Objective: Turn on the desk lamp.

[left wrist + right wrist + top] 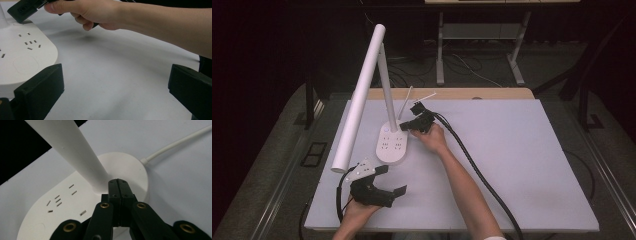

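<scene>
A white desk lamp stands on the table; its oval base (392,145) carries socket holes, and a long white tube head (360,95) slants down to the left. My right gripper (406,126) is shut with nothing between its jaws, its tip resting on the base (75,202) right by the foot of the lamp's stem (72,152). My left gripper (393,181) is open near the front left of the table, just in front of the base (22,57); its jaws stand wide apart over bare mat.
The grey mat (512,160) covers the table, with a wooden edge (482,93) at the back. A white cord (175,143) leaves the lamp base. The right gripper's black cable (477,170) trails across the mat to the front edge.
</scene>
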{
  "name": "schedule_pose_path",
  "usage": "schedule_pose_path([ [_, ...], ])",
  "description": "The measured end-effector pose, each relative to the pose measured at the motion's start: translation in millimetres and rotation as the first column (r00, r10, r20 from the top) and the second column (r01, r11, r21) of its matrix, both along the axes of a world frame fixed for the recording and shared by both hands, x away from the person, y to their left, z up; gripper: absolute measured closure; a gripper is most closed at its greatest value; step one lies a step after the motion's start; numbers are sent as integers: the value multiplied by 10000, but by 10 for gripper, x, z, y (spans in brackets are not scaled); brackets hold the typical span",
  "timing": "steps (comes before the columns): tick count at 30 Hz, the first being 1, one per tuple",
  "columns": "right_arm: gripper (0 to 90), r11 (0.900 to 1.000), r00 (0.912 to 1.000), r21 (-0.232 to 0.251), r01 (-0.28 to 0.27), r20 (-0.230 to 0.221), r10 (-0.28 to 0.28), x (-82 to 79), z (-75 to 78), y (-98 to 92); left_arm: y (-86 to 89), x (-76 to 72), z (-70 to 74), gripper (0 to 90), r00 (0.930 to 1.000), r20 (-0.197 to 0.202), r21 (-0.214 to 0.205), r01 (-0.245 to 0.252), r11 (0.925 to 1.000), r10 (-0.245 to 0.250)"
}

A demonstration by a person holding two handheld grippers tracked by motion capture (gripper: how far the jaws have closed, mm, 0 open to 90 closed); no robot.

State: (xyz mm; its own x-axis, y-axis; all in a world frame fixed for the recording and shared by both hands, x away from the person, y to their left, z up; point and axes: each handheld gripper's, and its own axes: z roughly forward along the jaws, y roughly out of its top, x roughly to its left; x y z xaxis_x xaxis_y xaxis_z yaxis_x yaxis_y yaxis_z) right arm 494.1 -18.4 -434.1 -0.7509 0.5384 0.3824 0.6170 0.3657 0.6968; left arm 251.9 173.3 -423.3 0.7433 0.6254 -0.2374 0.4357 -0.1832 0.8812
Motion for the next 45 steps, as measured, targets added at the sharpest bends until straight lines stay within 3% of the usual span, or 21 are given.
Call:
schedule_pose_path([
  [10,899,9998,9997,179,112,197,-116,-14,9,-8,-3,0,-2,0,10000,-28,-28,30,10000,-30],
  [15,899,10000,9995,39,38,300,-40,-40,46,-5,6,-1,0,0,10000,-18,-80,23,10000,-24],
  [24,899,9997,9980,10,-239,580,238,-121,252,-99,1,7,-2,0,10000,-22,-77,20,10000,-20],
  [36,899,9992,9927,-18,-412,1134,411,-281,576,-410,-28,18,-12,0,10000,22,-46,94,9999,-94],
  [40,896,9995,9917,179,-260,1266,236,-371,679,-637,-26,15,-7,0,10000,36,-79,68,9999,-68],
  [45,630,9989,9889,416,221,1462,-280,-471,770,-863,-23,16,-8,0,10000,27,-79,34,10000,-34],
])
